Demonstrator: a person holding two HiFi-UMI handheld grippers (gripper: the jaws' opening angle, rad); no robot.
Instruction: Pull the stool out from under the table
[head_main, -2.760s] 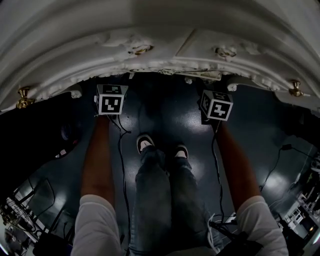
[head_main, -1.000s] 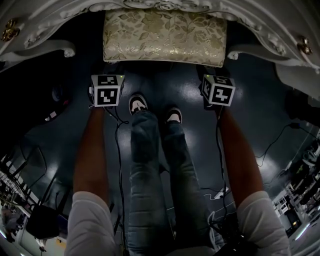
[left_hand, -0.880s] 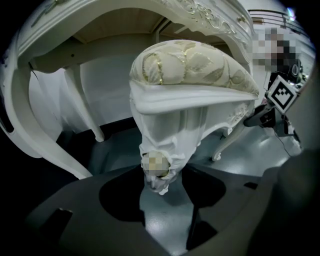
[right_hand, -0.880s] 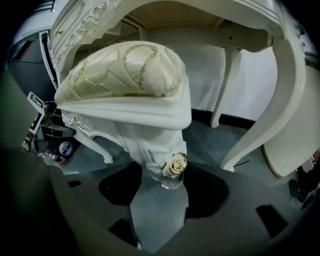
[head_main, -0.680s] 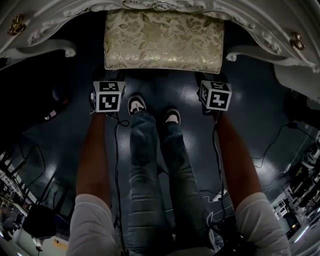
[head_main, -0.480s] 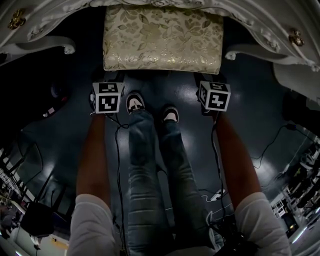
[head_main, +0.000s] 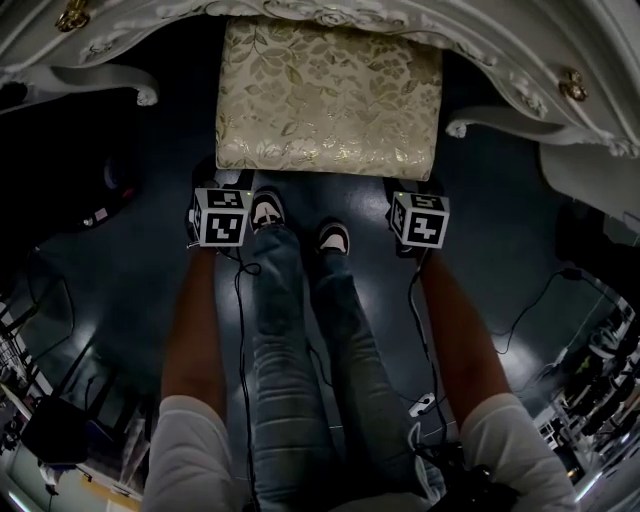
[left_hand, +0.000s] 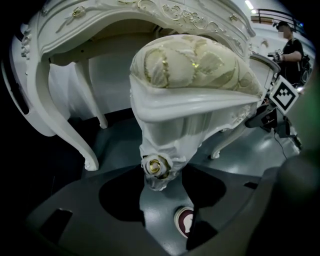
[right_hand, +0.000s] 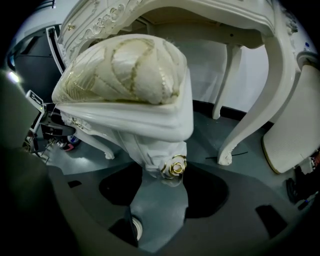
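Observation:
The stool (head_main: 330, 100), with a cream and gold floral cushion and white carved legs, stands partly out from under the white ornate table (head_main: 500, 45). My left gripper (head_main: 222, 205) is at its near left corner and my right gripper (head_main: 418, 212) at its near right corner. In the left gripper view the corner leg (left_hand: 167, 140) with its gold rose sits between the jaws of the left gripper (left_hand: 160, 177), which is shut on it. The right gripper (right_hand: 165, 175) holds the other corner leg (right_hand: 157, 150) the same way.
The person's shoes (head_main: 266, 210) stand on the dark glossy floor just behind the stool. Curved table legs (left_hand: 75, 135) (right_hand: 252, 120) flank the stool. Cables (head_main: 525, 305) trail on the floor at the right. Another person (left_hand: 290, 47) stands far off.
The stool has slid further out from under the table toward the person. Both grippers came back with it, and the feet stepped back.

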